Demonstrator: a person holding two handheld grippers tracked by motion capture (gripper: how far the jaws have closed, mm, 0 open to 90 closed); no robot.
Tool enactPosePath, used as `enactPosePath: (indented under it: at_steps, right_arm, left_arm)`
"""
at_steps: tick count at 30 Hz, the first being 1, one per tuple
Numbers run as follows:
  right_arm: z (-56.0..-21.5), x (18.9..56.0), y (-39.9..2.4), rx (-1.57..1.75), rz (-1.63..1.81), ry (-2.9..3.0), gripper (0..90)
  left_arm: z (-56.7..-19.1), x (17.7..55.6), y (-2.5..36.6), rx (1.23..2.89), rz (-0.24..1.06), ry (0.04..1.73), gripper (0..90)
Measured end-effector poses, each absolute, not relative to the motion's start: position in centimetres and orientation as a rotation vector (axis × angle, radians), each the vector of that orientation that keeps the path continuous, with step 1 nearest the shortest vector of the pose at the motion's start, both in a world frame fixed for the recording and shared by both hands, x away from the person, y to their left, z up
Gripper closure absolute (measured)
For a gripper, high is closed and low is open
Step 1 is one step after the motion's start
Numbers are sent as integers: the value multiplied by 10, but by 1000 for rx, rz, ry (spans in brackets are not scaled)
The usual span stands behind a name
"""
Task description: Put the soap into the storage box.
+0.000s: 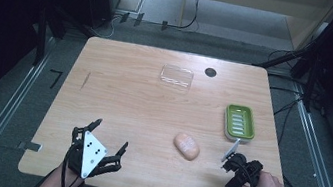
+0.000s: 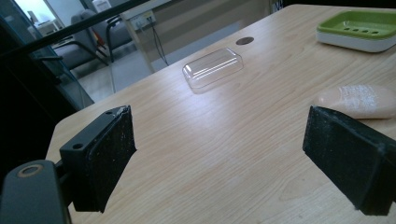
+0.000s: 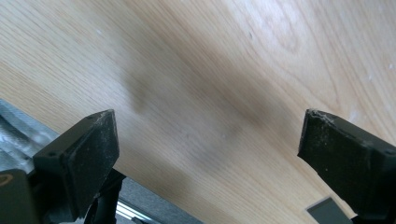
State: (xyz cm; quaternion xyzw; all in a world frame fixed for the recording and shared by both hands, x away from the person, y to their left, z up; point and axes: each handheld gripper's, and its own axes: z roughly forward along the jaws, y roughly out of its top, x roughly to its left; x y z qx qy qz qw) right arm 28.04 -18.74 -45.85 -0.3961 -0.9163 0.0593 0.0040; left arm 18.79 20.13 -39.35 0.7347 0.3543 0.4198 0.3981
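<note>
A pale pink bar of soap [image 1: 186, 146] lies on the wooden table [image 1: 127, 102], right of centre and near the front. A green soap dish [image 1: 240, 121] on a white base stands behind it to the right. A clear plastic lid [image 1: 176, 76] rests towards the far side. My left gripper [image 1: 111, 134] is open at the front left, empty. In the left gripper view its jaws stand wide apart, with the soap [image 2: 359, 100] just beyond the right pad [image 2: 348, 158]. My right gripper [image 1: 238, 171] is open at the front right, tilted down over bare wood [image 3: 208, 93].
A dark round hole [image 1: 210, 72] sits in the tabletop near the far edge, right of the lid. In the right gripper view the table's edge and a metal rail [image 3: 14, 116] run along the lower left. Cables and dark stands surround the table.
</note>
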Motion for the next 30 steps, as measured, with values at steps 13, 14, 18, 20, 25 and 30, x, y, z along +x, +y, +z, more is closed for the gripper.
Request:
enactPosePath:
  at_steps: [13,14,18,20,25,30]
  right_arm:
    - [-458,291,-171,-1176,209,-2883,53]
    - [-458,292,-171,-1168,214,-2887,52]
    - [-458,295,-166,-1162,221,-2888,53]
    - [-457,297,-163,-1154,221,-2896,53]
    - [-454,302,-156,-1132,208,-2912,53]
    - [-453,305,-150,-1127,218,-2911,53]
  left_arm:
    - [-394,188,201,1858,1060,896,98]
    - [-394,188,201,1858,1061,896,98]
    - [-394,188,201,1857,1059,896,99]
    - [-394,188,201,1857,1059,895,98]
    - [-394,188,201,1856,1059,896,98]
    - [-394,188,201,1859,1061,894,99]
